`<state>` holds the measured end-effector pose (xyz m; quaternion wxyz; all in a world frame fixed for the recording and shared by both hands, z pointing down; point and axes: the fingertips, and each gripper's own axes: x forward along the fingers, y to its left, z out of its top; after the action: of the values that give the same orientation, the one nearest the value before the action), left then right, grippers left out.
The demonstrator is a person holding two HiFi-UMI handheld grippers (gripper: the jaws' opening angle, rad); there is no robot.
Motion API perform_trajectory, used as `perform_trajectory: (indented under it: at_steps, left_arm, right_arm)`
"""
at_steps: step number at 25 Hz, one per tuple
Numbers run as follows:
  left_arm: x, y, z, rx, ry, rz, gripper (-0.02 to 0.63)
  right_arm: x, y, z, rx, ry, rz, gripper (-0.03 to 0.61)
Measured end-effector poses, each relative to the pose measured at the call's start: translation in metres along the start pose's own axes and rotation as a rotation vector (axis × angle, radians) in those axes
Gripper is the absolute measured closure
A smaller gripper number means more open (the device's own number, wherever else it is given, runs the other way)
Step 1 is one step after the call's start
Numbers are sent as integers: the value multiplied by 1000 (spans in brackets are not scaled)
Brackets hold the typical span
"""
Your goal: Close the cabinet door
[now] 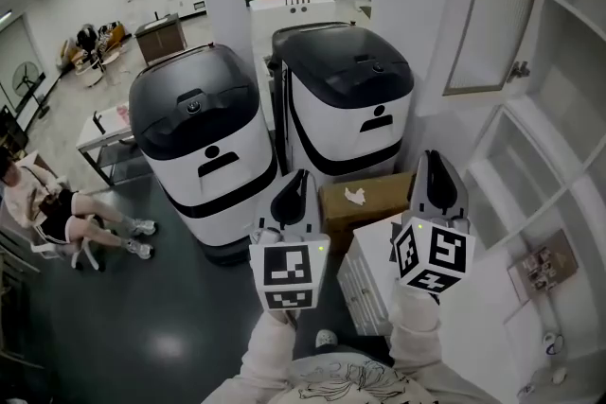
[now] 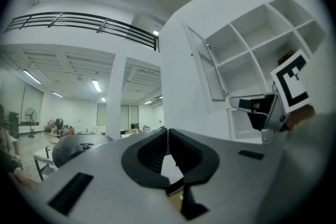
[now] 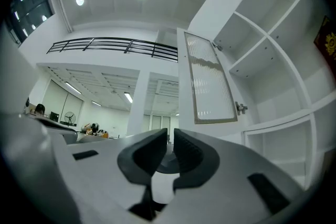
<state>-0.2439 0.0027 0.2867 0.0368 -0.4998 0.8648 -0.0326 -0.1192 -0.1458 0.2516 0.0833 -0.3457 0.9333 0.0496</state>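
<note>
The white cabinet door [image 1: 497,5] with its ribbed glass pane stands swung open at the upper right, a small metal latch [image 1: 518,69] at its lower edge. In the right gripper view the door [image 3: 210,81] hangs above and ahead of my right gripper [image 3: 170,132], apart from it; the jaws show a narrow gap with nothing in it. My left gripper [image 2: 167,131] is shut on nothing, and the door [image 2: 207,68] lies up and to its right. In the head view both grippers, left [image 1: 295,177] and right [image 1: 433,158], are held side by side below the door.
Two white-and-black machines [image 1: 204,137] [image 1: 350,99] stand straight ahead, a cardboard box [image 1: 365,199] and a white drawer unit [image 1: 369,270] just under the grippers. Open white shelves [image 1: 568,184] fill the right side, with small items [image 1: 542,265] on one. A person sits at far left [image 1: 47,203].
</note>
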Motion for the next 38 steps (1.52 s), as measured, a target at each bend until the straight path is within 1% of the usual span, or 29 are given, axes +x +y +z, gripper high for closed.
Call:
perform_trajectory:
  at_steps: [10,16,22,30,38]
  left_arm:
    - [57,3,1,12,2,-18,602]
    - [92,6,-2,2,2,-67,603]
    - [134,11,-3,4,-11,-156,603]
    - [178,25,-1,17,-23,-260,603]
    - [209,25,-9,-3,-22,-364,603]
  right_arm:
    - [59,-8,12,-3,-48,9,489]
    - [81,-17,19,-28,-69,-28,465]
    - [108,-28,29,-56,-83,-123,449]
    - [134,-30,47,-120,-102,-231,439]
    - [147,-39,47,-210,-73,-382,436]
